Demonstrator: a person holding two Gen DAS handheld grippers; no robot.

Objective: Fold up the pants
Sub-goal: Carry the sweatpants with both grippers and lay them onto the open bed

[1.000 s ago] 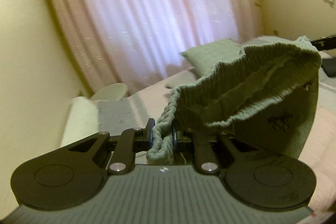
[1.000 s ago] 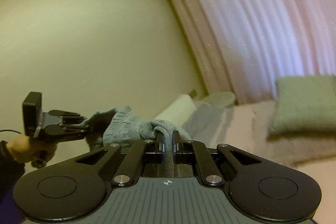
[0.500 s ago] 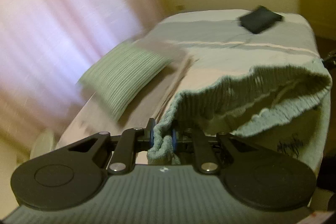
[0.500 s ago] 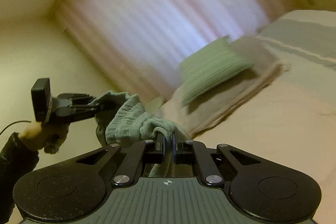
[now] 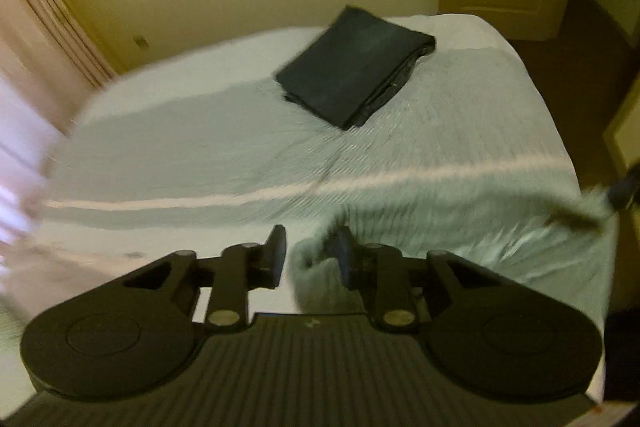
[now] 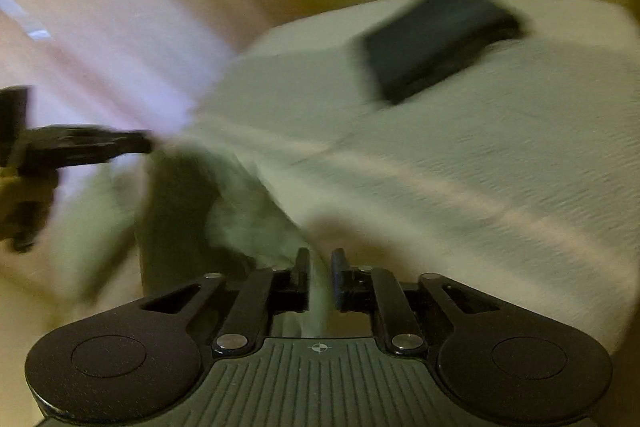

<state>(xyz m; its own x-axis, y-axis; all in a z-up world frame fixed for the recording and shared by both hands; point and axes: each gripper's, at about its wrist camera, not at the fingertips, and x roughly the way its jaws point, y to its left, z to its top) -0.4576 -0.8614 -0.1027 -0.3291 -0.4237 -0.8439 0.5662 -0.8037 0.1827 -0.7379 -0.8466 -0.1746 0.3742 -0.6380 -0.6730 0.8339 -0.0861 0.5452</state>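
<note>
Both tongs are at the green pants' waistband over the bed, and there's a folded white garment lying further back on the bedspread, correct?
Not quite: the folded garment further back on the bedspread is dark, near black, not white, as the left wrist view shows. The rest holds: the left tongs and right tongs, jaws just opening, have the green pants between them.

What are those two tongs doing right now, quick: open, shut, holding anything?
Left tongs: just opened, green pants hang loose against one finger.
Right tongs: just opened, pants cloth between the fingers, not pinched.
</note>
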